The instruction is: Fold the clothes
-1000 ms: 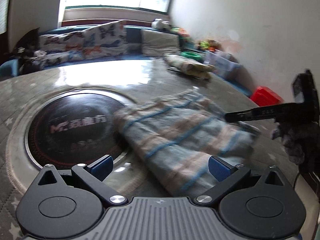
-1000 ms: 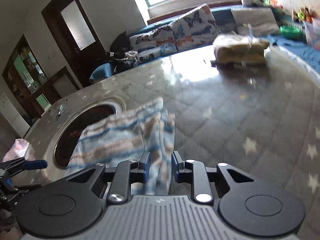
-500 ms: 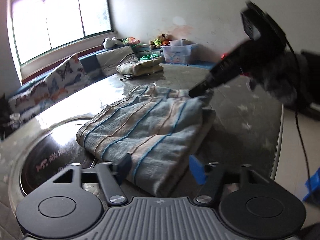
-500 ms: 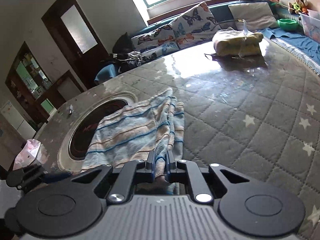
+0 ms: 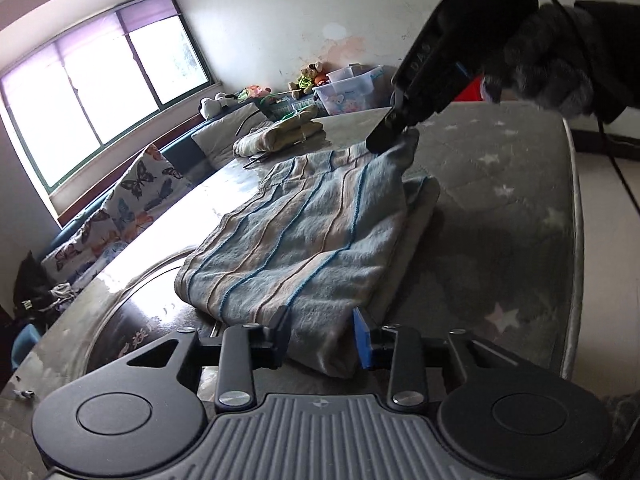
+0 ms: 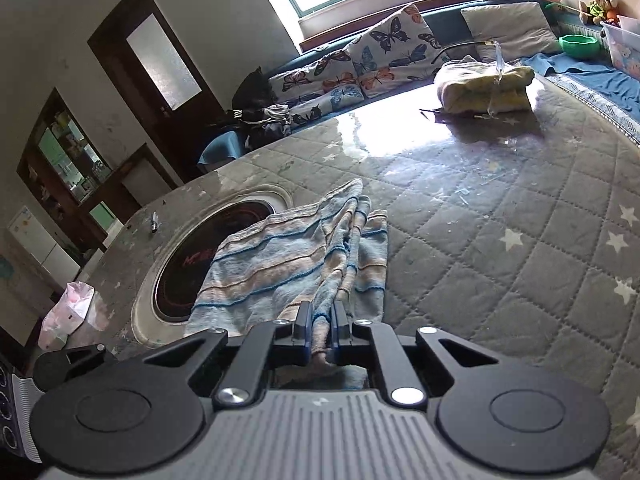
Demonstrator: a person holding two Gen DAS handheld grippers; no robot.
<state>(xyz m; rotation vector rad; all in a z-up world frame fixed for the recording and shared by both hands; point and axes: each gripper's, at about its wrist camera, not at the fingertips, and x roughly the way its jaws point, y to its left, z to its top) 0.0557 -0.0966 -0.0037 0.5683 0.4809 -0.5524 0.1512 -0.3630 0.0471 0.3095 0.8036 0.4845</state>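
Observation:
A folded cloth (image 5: 304,240) with blue and beige stripes lies on the quilted table, partly over a round black cooktop. My left gripper (image 5: 322,336) is at its near corner. The jaws are closing, the corner fills the gap between them and both blue pads touch it. My right gripper (image 6: 320,326) is shut on a raised fold of the cloth (image 6: 280,264). In the left wrist view the right gripper (image 5: 394,132), held by a gloved hand, pinches the far corner slightly off the table.
The cooktop (image 6: 192,256) is set into the grey star-patterned table cover (image 6: 500,240). A yellowish folded bundle (image 6: 484,88) sits at the far side. A pink bag (image 6: 68,312) lies by the left edge. The table edge (image 5: 572,240) runs close on the right.
My left gripper rolled and swung round to the cloth's near corner, its jaws narrowing from wide open onto it. My right jaws closed tight on the fold and lifted it a little.

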